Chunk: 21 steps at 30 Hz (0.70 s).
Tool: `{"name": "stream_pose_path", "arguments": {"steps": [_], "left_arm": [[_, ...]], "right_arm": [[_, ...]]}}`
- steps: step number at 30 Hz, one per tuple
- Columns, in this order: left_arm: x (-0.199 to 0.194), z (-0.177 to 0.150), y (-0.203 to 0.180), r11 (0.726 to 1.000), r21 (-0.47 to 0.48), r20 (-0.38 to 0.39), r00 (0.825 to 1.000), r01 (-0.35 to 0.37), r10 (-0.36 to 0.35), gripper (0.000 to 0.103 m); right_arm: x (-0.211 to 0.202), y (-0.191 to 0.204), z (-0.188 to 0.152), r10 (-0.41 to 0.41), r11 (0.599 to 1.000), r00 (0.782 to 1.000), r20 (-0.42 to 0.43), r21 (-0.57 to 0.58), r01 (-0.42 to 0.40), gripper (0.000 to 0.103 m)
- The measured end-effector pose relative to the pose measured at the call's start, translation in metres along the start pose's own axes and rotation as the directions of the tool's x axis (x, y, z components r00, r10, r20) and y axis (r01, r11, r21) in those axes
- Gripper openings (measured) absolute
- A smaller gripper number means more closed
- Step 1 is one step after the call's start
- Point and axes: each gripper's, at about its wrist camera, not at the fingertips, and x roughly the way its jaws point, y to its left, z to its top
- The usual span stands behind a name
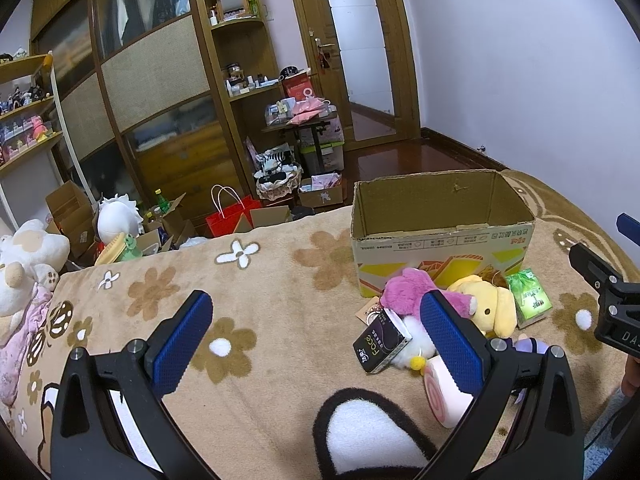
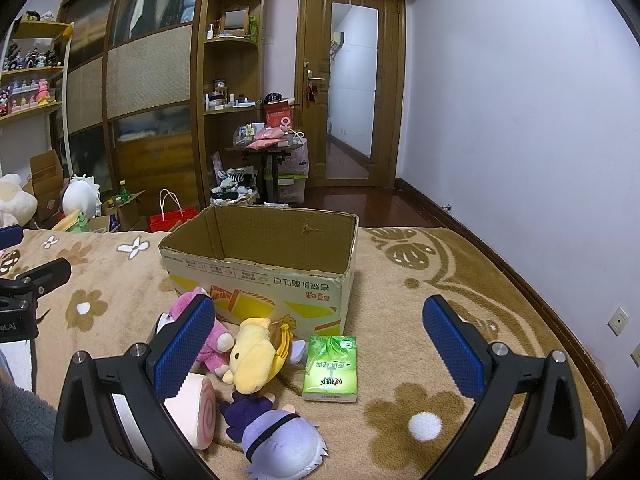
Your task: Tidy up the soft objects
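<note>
An open cardboard box (image 2: 264,268) (image 1: 440,236) stands on the flowered blanket. In front of it lies a heap: a pink plush (image 2: 208,340) (image 1: 412,292), a yellow dog plush (image 2: 256,360) (image 1: 488,304), a purple-haired doll (image 2: 280,440), a pink swirl roll cushion (image 2: 196,412) (image 1: 440,396), a green tissue pack (image 2: 330,368) (image 1: 530,296) and a black tissue pack (image 1: 380,346). My left gripper (image 1: 316,312) is open, hovering left of the heap. My right gripper (image 2: 318,316) is open above the green pack and the yellow plush. Neither holds anything.
The blanket (image 1: 260,280) covers a bed; its far edge drops to a floor with boxes, a red bag (image 1: 230,216) and plush toys (image 1: 28,264). A wardrobe and shelves stand behind. A white wall (image 2: 500,120) runs along the right.
</note>
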Motion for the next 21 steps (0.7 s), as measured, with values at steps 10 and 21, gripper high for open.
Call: {"name": "stream_pose_path", "arguments": {"steps": [10, 21], "left_arm": [[-0.006, -0.002, 0.013, 1.0, -0.003, -0.002, 1.0, -0.003, 0.003, 0.103], [-0.006, -0.002, 0.013, 1.0, -0.002, -0.004, 1.0, -0.003, 0.003, 0.103]], "right_arm": [[0.001, 0.0, 0.0, 0.001, 1.0, 1.0, 0.0, 0.0, -0.001, 0.103], [0.002, -0.001, -0.001, 0.002, 1.0, 1.0, -0.002, -0.001, -0.002, 0.103]]}}
